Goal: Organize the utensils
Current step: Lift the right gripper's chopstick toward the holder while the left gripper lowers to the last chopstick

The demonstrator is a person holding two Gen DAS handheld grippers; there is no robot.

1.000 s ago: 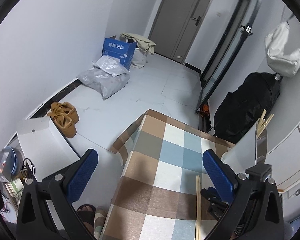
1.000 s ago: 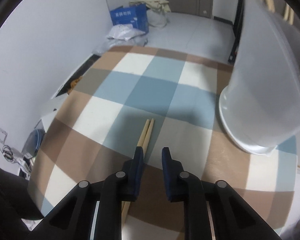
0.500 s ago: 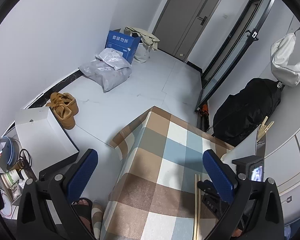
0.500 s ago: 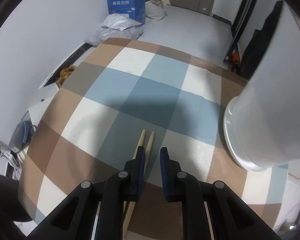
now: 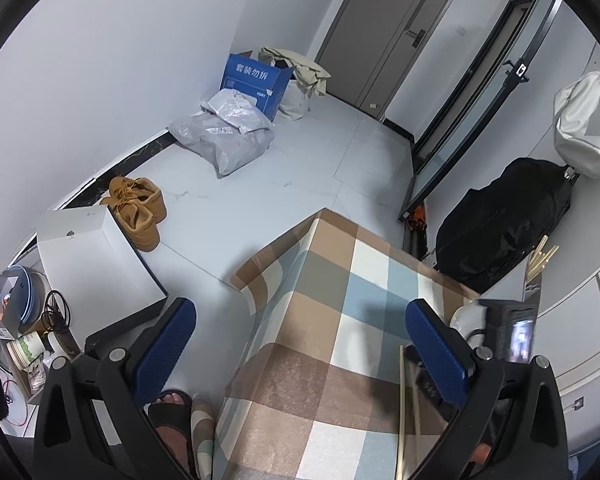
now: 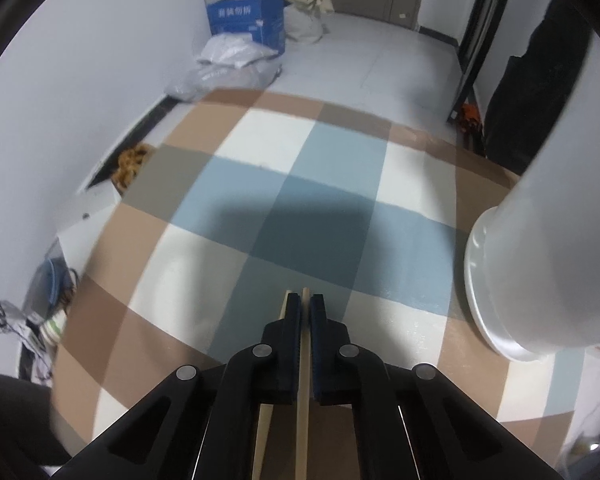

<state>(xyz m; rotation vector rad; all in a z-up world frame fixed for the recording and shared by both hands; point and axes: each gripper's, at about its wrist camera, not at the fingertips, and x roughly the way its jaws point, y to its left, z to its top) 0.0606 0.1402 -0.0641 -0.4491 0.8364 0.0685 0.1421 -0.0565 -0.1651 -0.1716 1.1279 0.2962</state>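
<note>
Now the right gripper (image 6: 305,308), low in the frame's centre, has just been closing and pinches one wooden chopstick (image 6: 302,420) between its blue pads; a second chopstick (image 6: 265,428) lies just left of the left pad, outside the grip, on the checked tablecloth (image 6: 228,264). A second earlier both sticks lay left of parted pads. At right stands a white holder (image 6: 540,264). The left gripper (image 5: 300,348) hangs wide open and empty over the table's corner.
</note>
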